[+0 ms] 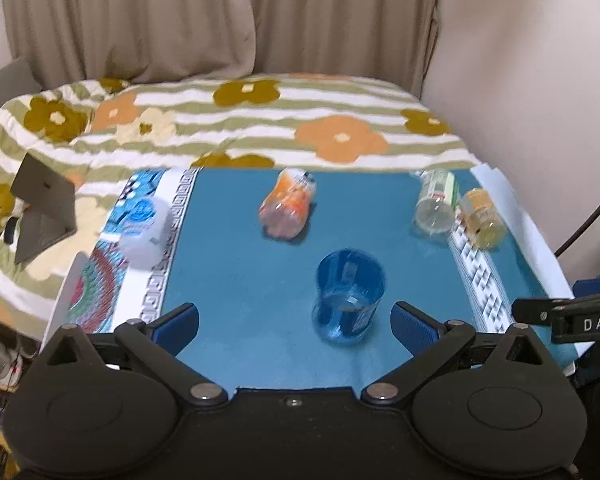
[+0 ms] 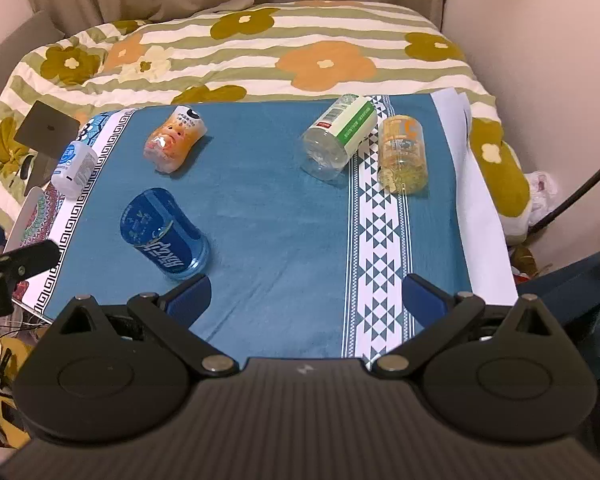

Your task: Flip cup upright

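- On the cloth-covered counter (image 2: 284,216), toward its left near part, the blue cup (image 2: 164,236) lies on its side, not yet upright.
- The left claw (image 1: 295,322) is spread wide, empty, with the cup just ahead between its fingers but apart from both.
- The right claw (image 2: 306,300) is also spread and empty, the cup just beside its left finger.
- 4 other containers lie tipped: orange (image 2: 175,140) and white (image 2: 74,169) at the far left, clear (image 2: 338,138) and yellow (image 2: 403,156) at the far right.
- Judged progress: nothing done; grasping and righting remain.

Bare blue cloth (image 2: 276,216) lies open between the blue cup (image 2: 165,235) and the clear bottle (image 2: 337,138).
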Demonstrator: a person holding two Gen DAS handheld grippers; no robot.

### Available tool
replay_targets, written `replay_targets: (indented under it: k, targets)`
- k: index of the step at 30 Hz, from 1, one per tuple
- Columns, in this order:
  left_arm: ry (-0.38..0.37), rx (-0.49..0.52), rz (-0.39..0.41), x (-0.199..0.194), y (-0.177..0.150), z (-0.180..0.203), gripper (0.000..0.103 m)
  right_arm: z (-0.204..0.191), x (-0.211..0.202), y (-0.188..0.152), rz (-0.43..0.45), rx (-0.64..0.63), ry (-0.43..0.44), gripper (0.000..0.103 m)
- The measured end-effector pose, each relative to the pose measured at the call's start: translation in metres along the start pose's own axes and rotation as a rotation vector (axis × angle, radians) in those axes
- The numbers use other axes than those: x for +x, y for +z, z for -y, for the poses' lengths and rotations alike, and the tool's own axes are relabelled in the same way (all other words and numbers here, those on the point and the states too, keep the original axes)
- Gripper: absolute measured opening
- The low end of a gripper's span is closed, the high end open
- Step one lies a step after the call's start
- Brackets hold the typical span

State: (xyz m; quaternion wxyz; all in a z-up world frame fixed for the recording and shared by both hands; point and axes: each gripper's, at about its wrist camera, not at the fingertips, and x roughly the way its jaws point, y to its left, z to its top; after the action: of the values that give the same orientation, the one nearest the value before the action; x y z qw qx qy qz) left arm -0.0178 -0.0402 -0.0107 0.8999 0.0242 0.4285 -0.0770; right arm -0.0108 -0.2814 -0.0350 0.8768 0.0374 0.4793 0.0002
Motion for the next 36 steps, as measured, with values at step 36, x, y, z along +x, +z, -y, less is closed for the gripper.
replay_targets:
  k: [36]
  targets:
    - [0.030,0.040,-0.011,-0.002,-0.012,-0.029,0.103,-0.035,0.001,-0.017,0.006,0.051,-0.080,0.103]
